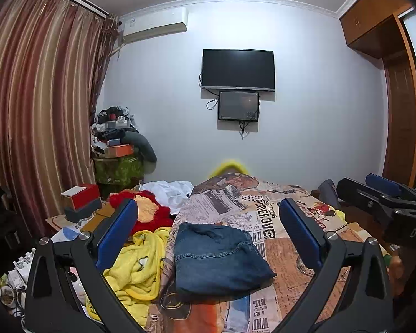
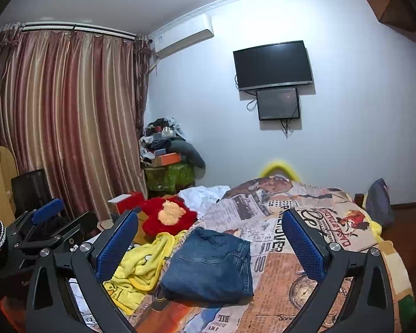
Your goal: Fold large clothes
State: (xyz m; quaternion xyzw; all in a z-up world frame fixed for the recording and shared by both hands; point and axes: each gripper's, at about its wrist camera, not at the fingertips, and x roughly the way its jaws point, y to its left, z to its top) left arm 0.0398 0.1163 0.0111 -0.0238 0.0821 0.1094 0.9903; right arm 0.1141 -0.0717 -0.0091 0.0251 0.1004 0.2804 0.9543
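Jeans [image 1: 219, 258] folded in a denim bundle on the newsprint bedspread [image 1: 263, 216], just beside a yellow blanket [image 1: 138, 272]; my left fingers [image 1: 208, 238] spread wide, empty; my right fingers [image 2: 210, 241] likewise apart, gripping nothing

**Jeans folded up on the bed**

The blue denim jeans [image 1: 219, 258] are folded into a chunky, roughly square bundle, lying flat on the newspaper-print bedspread [image 1: 266, 222]. The top layer is a bit rumpled at the far edge, and a seam curves across it. Its left edge sits just beside a crumpled yellow blanket [image 1: 137, 272].
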